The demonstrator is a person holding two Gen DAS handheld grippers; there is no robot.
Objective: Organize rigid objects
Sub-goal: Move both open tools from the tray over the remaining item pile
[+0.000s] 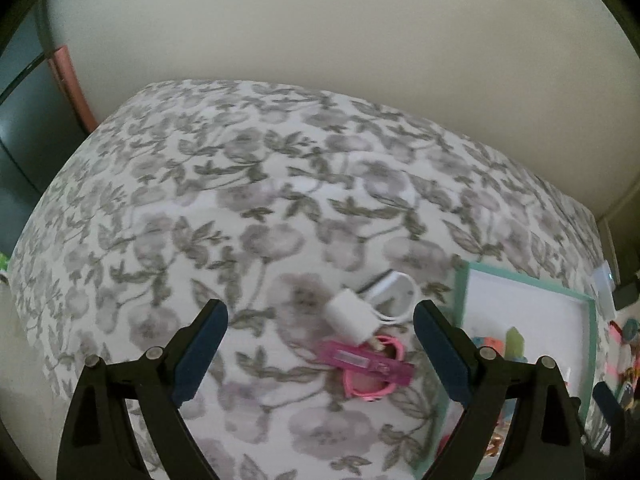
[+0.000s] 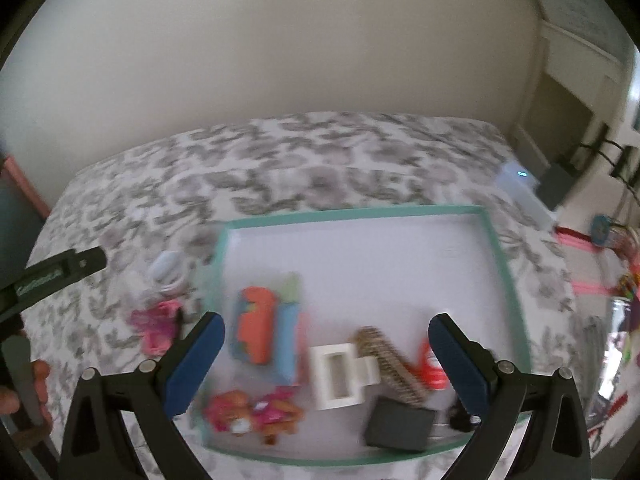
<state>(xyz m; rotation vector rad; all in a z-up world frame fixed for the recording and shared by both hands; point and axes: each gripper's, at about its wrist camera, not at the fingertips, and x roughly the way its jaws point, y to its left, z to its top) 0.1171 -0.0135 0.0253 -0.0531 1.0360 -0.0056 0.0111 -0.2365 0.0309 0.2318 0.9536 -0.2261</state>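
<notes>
Left wrist: left hand-held gripper [image 1: 320, 320] spread wide above charger [image 1: 350, 314] & pink glasses [image 1: 370, 378] on bed [image 1: 200, 200]. Right hand-held gripper [image 2: 326, 334] spread over tray [image 2: 360, 213]; contents blurry, maybe toys.

Motion blur smears the tray's [image 2: 508, 264] contents, perhaps toys [image 2: 256, 412], beyond recognition.

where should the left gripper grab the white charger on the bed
Grip the white charger across its blocky body, coming from above with the open left gripper. The body is the rigid part; its cable coils behind, and the pink sunglasses crowd its near end.
</notes>
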